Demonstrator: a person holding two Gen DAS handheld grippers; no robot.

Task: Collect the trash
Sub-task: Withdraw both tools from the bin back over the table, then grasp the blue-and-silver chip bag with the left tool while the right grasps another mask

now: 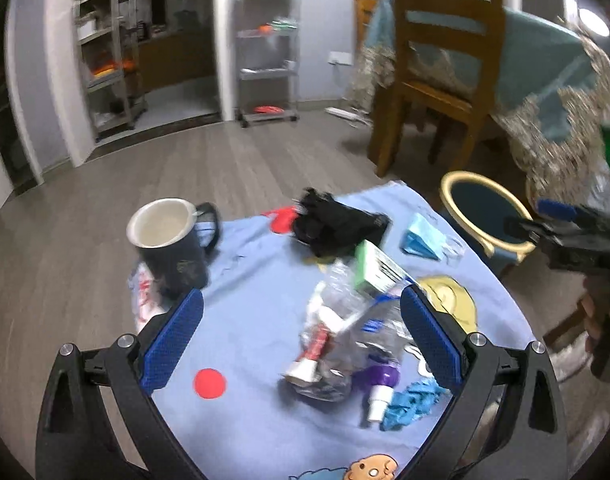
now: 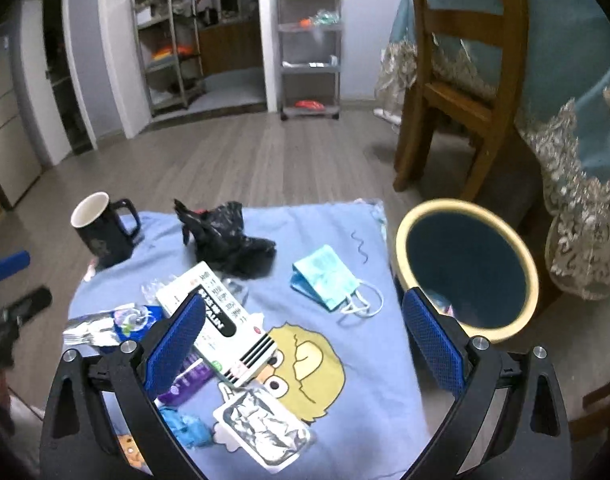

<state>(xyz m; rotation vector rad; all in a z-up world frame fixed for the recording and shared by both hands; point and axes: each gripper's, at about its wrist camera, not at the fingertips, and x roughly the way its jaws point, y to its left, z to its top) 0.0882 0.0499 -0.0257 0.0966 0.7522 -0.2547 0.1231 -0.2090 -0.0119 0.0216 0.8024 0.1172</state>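
Blue cartoon-print cloth [image 2: 369,360] covers the small table, and the trash lies scattered on it. Nearest the left gripper [image 1: 301,334], whose jaws are spread wide and empty, is a crushed bottle [image 1: 345,320] with a purple sprayer [image 1: 379,384] and a blue glove [image 1: 413,400] beside it. The right gripper [image 2: 303,344] is likewise spread and empty, above a foil tray [image 2: 265,428] and a white box [image 2: 221,320]. Farther off lie a mask [image 2: 325,276] and a black bag [image 2: 229,240], with a mug [image 2: 101,232] at the far left. The bin [image 2: 469,268] stands just off the table's right edge. Nothing is gripped yet, so this looks like choosing a first piece; the next move calls for lowering over one item, closing, then carrying it right to the bin.
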